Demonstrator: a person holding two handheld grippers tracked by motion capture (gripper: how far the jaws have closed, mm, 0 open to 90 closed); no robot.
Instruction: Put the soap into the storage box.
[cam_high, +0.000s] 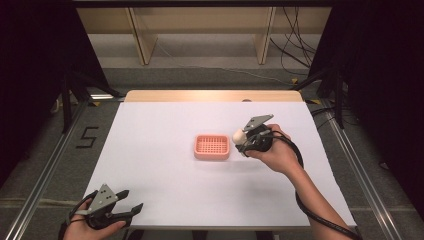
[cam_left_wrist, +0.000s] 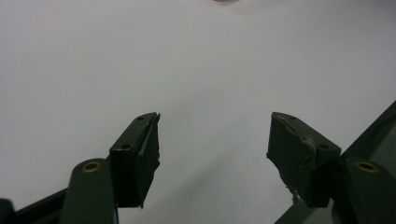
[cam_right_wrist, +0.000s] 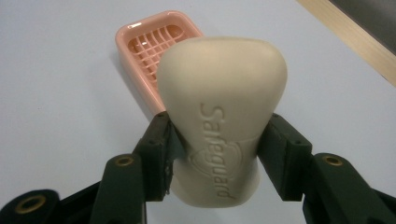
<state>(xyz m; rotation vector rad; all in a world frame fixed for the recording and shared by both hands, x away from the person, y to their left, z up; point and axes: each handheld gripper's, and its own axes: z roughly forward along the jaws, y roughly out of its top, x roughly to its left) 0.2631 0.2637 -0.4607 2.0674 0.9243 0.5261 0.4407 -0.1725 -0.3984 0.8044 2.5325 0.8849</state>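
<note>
A cream bar of soap (cam_right_wrist: 219, 121) stamped "Safeguard" is clamped between the two black jaws of my right gripper (cam_right_wrist: 217, 154), which is shut on it. In the high view the soap (cam_high: 239, 135) hangs just right of a pink soap dish (cam_high: 212, 147) with a grid floor, at the middle of the white table. The dish (cam_right_wrist: 149, 42) lies beyond the soap in the right gripper view, empty. My left gripper (cam_high: 131, 201) rests open near the table's front left corner, its jaws (cam_left_wrist: 215, 140) spread over bare white surface with nothing between them.
The white table cover (cam_high: 165, 180) ends at a wooden strip (cam_high: 210, 95) at the far edge. Dark stands and cables flank the table on the floor. A metal rail (cam_high: 45, 170) runs along the left side.
</note>
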